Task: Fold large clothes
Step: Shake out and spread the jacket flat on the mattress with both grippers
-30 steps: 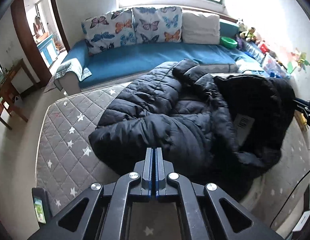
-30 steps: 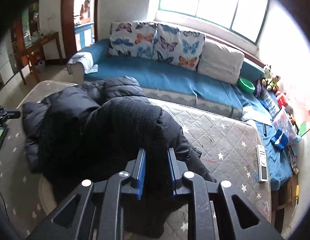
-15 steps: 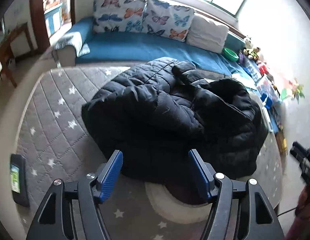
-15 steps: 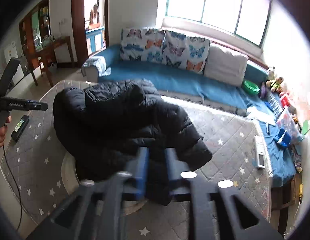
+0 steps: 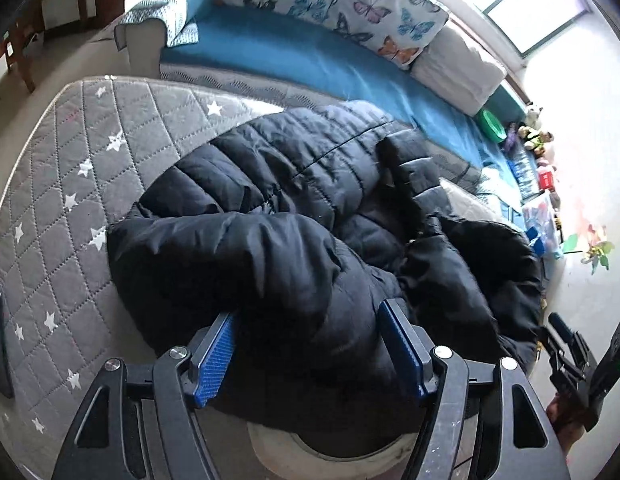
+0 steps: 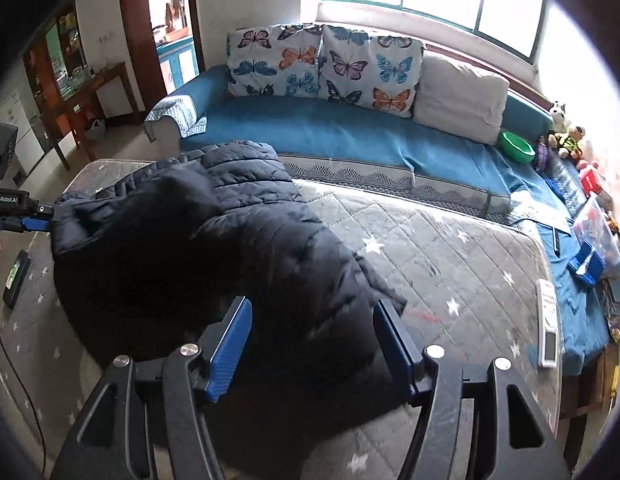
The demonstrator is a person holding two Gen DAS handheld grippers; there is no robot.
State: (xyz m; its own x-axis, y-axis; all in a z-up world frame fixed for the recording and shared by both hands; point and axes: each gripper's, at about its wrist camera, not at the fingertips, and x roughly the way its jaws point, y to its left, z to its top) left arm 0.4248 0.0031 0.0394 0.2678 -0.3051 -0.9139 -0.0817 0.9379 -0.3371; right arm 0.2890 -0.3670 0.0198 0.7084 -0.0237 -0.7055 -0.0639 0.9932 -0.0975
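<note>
The black puffer jacket [image 5: 310, 240] lies bunched on the grey starred mattress [image 5: 69, 184]. Left hand-held gripper [image 5: 310, 344] stands apart above it, apparently clear; right hand-held gripper [image 6: 312, 340] is opening, unclamped.

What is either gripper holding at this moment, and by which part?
Nothing is held. The left gripper is open; the right gripper's jaws are opening. The black puffer jacket lies loose on the quilted mattress, pressed by neither.

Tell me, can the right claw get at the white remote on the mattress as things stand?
Probably yes. The right claw is opening with only the black puffer jacket beneath it, nothing gripped. The white remote lies apart on bare quilted mattress, nothing covering it or in between.
</note>
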